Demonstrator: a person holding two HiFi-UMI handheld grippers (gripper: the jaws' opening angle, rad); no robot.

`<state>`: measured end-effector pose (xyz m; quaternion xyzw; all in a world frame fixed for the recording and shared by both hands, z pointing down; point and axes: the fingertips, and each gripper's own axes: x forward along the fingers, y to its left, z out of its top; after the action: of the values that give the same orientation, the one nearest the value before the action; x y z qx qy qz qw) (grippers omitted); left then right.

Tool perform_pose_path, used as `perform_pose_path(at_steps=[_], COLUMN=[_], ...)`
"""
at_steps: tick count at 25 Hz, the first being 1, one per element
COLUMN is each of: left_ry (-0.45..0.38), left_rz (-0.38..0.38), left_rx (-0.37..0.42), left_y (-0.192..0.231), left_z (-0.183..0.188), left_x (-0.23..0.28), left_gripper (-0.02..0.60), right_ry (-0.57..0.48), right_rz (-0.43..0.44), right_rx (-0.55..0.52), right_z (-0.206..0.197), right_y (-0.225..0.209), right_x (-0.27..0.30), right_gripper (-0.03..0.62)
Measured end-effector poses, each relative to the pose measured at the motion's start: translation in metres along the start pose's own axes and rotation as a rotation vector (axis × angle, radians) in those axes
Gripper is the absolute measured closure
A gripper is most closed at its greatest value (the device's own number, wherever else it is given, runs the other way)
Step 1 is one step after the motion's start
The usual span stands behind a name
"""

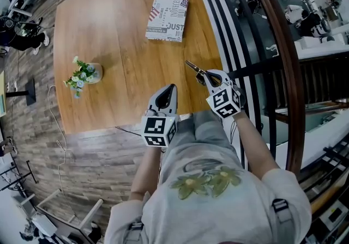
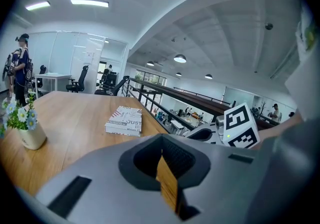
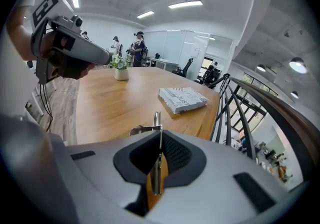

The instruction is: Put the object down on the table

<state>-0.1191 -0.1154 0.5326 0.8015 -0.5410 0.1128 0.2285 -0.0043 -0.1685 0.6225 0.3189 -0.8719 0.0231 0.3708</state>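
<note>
Two claws (image 1: 170, 90) (image 1: 204, 77) — one tool (image 1: 192, 67), one book (image 1: 167, 17), one vase (image 1: 94, 73).

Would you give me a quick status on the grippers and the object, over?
Left gripper shut, empty. Right gripper shut on metal tool, held over table, not yet down. Book, flower vase well clear.

Bright, even indoor light from ceiling strips (image 2: 90, 3) — soft glare on table (image 1: 103, 14), upper left of head view. Heavy fisheye, dark corners in gripper views.
</note>
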Motion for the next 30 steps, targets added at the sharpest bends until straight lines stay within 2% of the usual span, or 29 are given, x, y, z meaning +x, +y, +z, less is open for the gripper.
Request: perform_pose_path(at_steps=[12, 30], left_ry=[0.002, 0.022], left_rz=[0.008, 0.015], left_rx=[-0.006, -0.012], left_y=[0.0, -0.003], left_z=[0.001, -0.005], left_x=[0.003, 0.008], left_gripper=[0.568, 0.568], right_ry=[0.062, 0.077], right_rz=[0.023, 0.04], right_rx=[-0.013, -0.067], right_z=[-0.021, -0.029], right_y=[0.005, 0.02], right_x=[0.02, 0.034], right_gripper=[0.579, 0.578])
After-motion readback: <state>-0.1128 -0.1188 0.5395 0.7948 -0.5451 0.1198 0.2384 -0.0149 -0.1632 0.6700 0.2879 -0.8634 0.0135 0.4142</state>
